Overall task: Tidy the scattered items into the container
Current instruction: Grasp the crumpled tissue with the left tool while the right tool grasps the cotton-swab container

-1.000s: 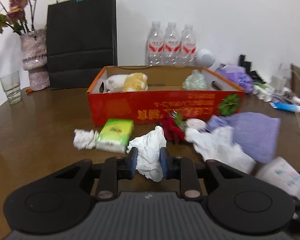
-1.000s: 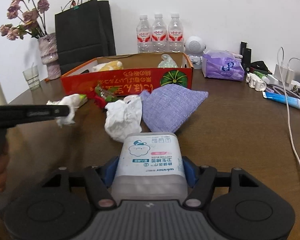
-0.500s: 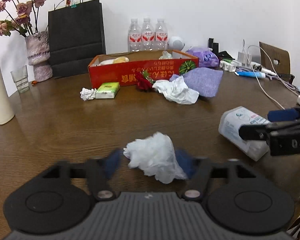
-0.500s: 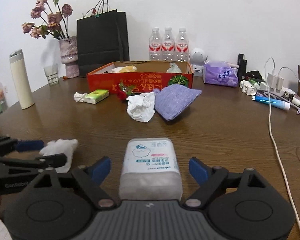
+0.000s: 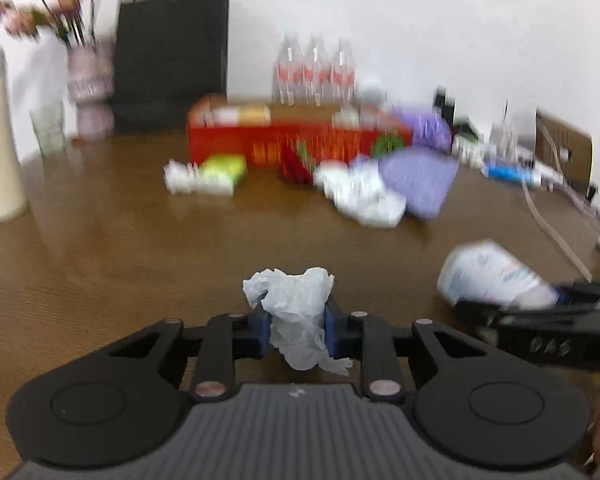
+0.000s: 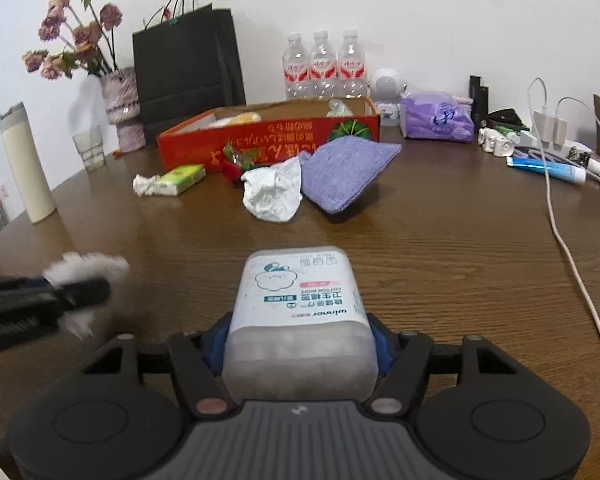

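Both tools are held low over the wooden table (image 6: pixel 440 248) and aimed along it toward the red cardboard box (image 6: pixel 272 142) far ahead. The left gripper (image 5: pixel 295 326) is seen side-on at the left edge of the right wrist view, level with its neighbour; the right gripper (image 6: pixel 298 344) shows the same way at the right edge of the left wrist view.

The left wrist view is smeared by motion, so the box's print, its contents and the three water bottles (image 6: pixel 322 66) behind it are legible only in the right wrist view. The arms and hands behind the tools are cut off; only a sliver of skin is caught at the frame corners. The inner faces of the blue pads are hidden by what they hold.

The left gripper's jaws are drawn narrow and clamped on a crumpled white tissue (image 5: pixel 294 316), which bulges above and hangs below the pads. The right gripper's jaws stand wider, pressed against both sides of a pack of cotton buds (image 6: pixel 298 308), label upward, its far end projecting forward.

Ahead of both, just before the box, are left a larger crumpled tissue (image 6: pixel 272 194), a purple cloth (image 6: pixel 346 172), a red artificial flower (image 6: pixel 236 162), a green tissue pack (image 6: pixel 182 178) and a small paper wad (image 6: pixel 145 185).
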`<state>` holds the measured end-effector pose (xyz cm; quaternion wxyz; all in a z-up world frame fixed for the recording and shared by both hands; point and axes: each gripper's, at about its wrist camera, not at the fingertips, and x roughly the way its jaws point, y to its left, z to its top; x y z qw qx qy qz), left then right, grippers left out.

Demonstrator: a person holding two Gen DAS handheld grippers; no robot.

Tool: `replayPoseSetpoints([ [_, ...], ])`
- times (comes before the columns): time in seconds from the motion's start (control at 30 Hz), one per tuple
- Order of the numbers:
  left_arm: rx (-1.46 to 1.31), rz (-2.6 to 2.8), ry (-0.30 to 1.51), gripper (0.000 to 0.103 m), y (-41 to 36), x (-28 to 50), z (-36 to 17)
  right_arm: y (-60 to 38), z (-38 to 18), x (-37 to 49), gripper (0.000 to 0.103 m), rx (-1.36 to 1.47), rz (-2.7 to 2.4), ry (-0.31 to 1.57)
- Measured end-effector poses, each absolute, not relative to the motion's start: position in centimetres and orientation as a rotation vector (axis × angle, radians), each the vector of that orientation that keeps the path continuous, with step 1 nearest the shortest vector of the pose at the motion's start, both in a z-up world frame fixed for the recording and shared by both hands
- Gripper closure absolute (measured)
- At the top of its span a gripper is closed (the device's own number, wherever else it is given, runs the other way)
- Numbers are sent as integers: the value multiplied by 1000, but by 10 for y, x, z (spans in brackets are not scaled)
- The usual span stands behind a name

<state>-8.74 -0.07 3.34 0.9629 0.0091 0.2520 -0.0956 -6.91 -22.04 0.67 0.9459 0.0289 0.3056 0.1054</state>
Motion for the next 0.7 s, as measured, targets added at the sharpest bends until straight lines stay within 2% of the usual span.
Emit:
replayPoseSetpoints([
  [0.33,35,-115,260,77,-9,-146,48,-208,41,-131,38,42,197,299],
  [0.7,29,-109,227,76,-15,-185,52,-198,38,-174,38,58,223,282],
])
